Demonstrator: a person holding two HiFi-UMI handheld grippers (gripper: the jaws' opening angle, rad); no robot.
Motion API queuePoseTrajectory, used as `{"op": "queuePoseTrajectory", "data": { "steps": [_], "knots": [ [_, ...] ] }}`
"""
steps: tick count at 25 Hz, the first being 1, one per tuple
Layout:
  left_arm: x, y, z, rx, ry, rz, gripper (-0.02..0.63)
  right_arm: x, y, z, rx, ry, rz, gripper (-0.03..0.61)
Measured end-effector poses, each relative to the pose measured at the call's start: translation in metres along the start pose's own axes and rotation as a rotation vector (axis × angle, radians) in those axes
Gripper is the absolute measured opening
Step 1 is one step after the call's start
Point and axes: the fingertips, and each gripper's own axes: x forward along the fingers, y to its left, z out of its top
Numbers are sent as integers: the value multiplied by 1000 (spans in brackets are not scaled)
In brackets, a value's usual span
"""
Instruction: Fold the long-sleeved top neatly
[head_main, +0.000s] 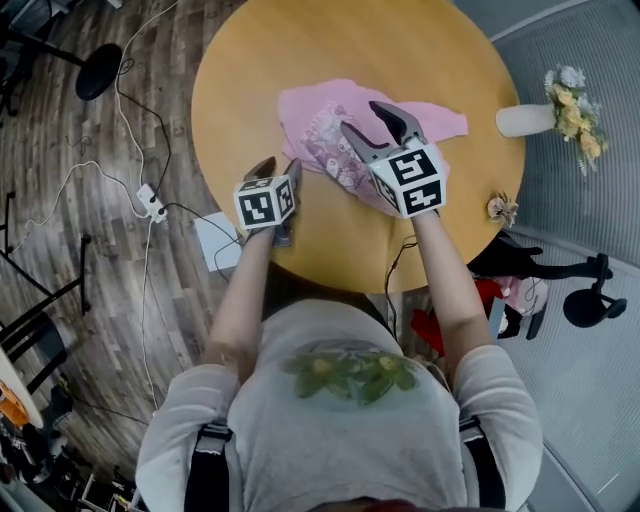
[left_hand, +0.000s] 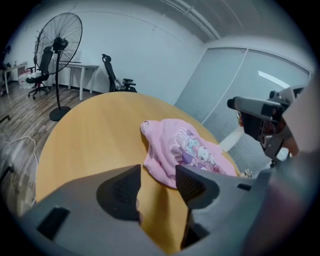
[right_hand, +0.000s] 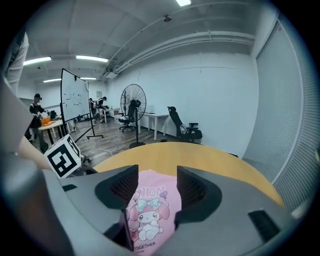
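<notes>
A pink long-sleeved top (head_main: 330, 118) with a cartoon print lies bunched on the round wooden table (head_main: 240, 70), right of its centre. My left gripper (head_main: 278, 168) is low over the near left part of the table, beside the top's left edge, jaws open and empty. In the left gripper view the top (left_hand: 185, 150) lies just past the left gripper (left_hand: 157, 172). My right gripper (head_main: 360, 116) hangs open above the print. Between the jaws of the right gripper (right_hand: 156, 175) the top (right_hand: 150, 210) shows, apart from the pads.
A white vase of flowers (head_main: 560, 110) lies at the table's right edge, with a small dried flower (head_main: 502, 208) near the front right rim. A fan base (head_main: 98, 70) and cables (head_main: 150, 200) are on the wooden floor at left. Office chairs and desks stand farther off.
</notes>
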Motion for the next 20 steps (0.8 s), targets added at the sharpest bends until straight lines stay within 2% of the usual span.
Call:
{"op": "queuePoseTrajectory", "data": {
  "steps": [5,10,14,17,20],
  "knots": [
    [14,8,-5,-144,6,-17,191,64,-11,-1,-75,78,100,249],
    [22,10,-12,-137,17,4,158,126,-17,-5,-165,159,207,249],
    [22,15,-12,-171,1,23,91,171,-15,-9,-216,209,282,249],
    [24,8,-11,-187,3,-26,91,196,1,-26,-282,295,400,249],
    [28,7,-9,-180,8,-9,91,207,16,-50,-356,411,518,249]
  ]
}}
